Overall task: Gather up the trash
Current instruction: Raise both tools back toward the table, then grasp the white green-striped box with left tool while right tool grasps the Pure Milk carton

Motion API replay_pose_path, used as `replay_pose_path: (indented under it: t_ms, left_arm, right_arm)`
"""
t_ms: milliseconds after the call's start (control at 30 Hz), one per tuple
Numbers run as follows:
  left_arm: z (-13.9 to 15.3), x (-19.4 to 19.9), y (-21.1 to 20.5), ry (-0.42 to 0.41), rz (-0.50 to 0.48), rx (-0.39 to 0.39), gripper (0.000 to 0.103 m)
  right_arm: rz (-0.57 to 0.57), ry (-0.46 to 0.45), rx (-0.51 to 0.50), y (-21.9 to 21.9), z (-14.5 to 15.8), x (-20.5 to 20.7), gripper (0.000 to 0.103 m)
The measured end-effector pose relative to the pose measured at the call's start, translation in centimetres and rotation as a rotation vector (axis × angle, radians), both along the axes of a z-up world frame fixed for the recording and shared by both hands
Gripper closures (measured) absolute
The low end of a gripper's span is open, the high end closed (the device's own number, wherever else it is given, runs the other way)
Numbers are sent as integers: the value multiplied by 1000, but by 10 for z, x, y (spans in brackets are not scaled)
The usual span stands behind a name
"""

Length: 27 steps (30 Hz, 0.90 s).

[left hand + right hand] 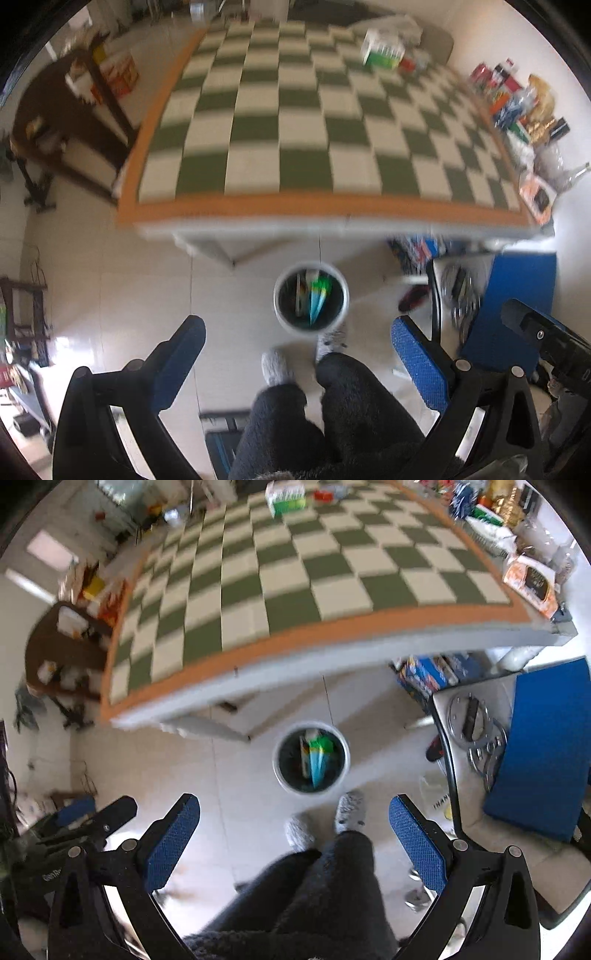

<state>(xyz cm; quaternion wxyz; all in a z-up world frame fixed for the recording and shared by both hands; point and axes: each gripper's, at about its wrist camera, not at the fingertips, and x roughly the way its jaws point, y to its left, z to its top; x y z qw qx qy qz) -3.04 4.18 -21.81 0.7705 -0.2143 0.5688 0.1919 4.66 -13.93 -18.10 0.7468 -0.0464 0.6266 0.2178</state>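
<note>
A round white trash bin (311, 301) stands on the floor in front of the table; it holds a blue-green wrapper (319, 297) and other trash. It also shows in the right wrist view (311, 757). My left gripper (297, 354) is open and empty, held high above the floor behind the bin. My right gripper (293, 829) is open and empty too, at a similar height. A green-and-white box (382, 50) lies at the far end of the checkered table (280, 122), also in the right wrist view (286, 496). Both views are motion-blurred.
The person's dark-trousered legs and grey slippers (275, 365) stand just behind the bin. Packets and snacks (517, 107) line the table's right edge. A blue panel (546, 753) and metal rings (476, 731) are at the right. A brown side table (66, 122) stands left.
</note>
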Motion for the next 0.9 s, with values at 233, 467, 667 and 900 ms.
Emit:
replay_pose_path:
  t_ms: [233, 467, 667, 900]
  left_arm:
    - [38, 111, 39, -64, 12, 72, 0]
    - [38, 274, 84, -47, 59, 59, 0]
    - [2, 415, 112, 36, 80, -39, 0]
    - [-55, 539, 119, 175, 21, -41, 0]
  right_arm:
    - [-94, -25, 77, 15, 35, 106, 0]
    - [-142, -24, 113, 36, 22, 278, 15]
    - [-210, 73, 74, 43, -26, 443, 40]
    - [-307, 186, 42, 41, -88, 579, 54]
